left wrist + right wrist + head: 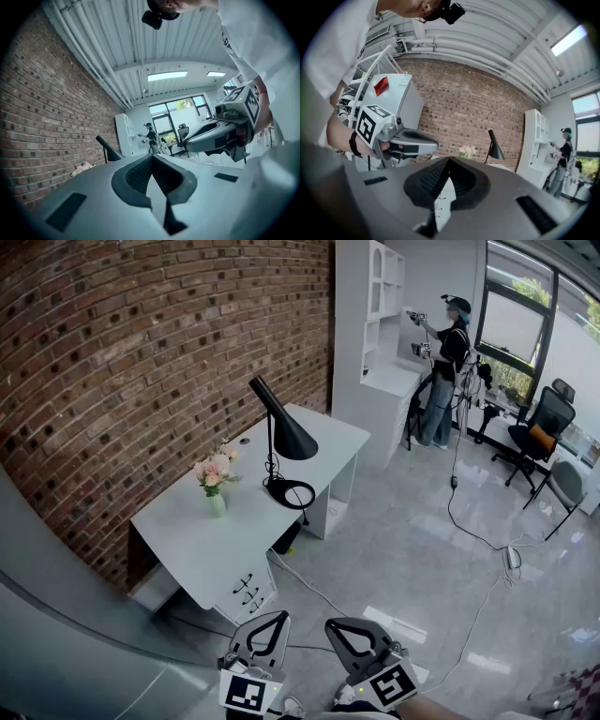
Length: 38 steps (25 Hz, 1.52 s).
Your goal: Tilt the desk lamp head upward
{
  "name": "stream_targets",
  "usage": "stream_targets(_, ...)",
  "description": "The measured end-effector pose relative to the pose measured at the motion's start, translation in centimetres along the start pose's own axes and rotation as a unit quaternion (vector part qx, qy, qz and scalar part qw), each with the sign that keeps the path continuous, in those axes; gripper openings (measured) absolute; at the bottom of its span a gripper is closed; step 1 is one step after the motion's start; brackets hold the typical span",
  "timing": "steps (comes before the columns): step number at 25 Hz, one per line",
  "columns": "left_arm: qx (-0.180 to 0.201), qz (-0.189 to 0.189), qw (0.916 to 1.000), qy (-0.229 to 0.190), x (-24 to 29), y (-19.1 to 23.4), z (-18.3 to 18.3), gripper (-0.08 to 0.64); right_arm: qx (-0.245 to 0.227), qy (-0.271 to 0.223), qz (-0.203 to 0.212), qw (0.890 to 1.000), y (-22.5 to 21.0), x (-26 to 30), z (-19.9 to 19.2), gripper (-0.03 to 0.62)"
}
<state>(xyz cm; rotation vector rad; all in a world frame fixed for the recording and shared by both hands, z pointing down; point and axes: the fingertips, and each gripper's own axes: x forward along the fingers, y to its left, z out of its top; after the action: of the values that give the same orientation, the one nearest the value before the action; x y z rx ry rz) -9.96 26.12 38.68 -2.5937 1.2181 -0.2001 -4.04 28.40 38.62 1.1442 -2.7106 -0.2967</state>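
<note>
— Where is the desk lamp (281, 432) to be found?

— It is seen standing on the white counter (187, 540) against the brick wall (141, 352), well apart from both grippers. A vase of flowers (214, 482) is set near it. The black cone shade (292, 439) is pointed downward over the round base (291, 493).

— How are the grippers held?

— The left gripper (267, 632) and the right gripper (352, 638) are held low at the bottom of the head view, side by side. In each gripper view the jaws are seen closed tip to tip, with nothing caught between them.

— How is the lamp expected to handle?

— A stiff, probably metal shade on a thin stem (270, 446) is judged likely, light overall, with smooth sides that could slip. The joint may be tight, so the base could be lifted or skidded if the head is pushed alone. The shade is best taken near its lower rim, or nudged from beneath, while the stem or base is steadied by the other gripper. The jaws would have to be opened first.

— Can any writing be read?

— None can be made out on the lamp or the counter. Only the black-and-white square markers (246, 693) on the gripper cubes are seen, and no words are carried by them.
</note>
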Motion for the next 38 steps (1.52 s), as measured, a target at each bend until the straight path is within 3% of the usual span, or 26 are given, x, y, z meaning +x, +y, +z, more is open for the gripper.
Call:
stream_targets(7,-0.003,-0.004,1.0,-0.005,-1.4,1.1,-0.4,0.008,0.002,0.002,-0.008,1.0,1.5,0.9,0.4,0.015)
stream_targets(22,-0.019,-0.046,0.9986,-0.018,-2.9,1.4,-2.2,0.008,0.012,0.016,-0.069,0.997,2.8,1.2,0.1,0.017)
stream_targets(30,-0.022,-0.041,0.9988,-0.013,2.2,2.1,-2.5,0.008,0.015,0.016,-0.073,0.997,-2.5,2.3,-1.5,0.017)
stream_targets(38,-0.003,-0.013,0.9998,-0.013,10.1,3.2,-1.8,0.008,0.008,-0.005,-0.046,0.999,-10.3,4.3,-2.9,0.017)
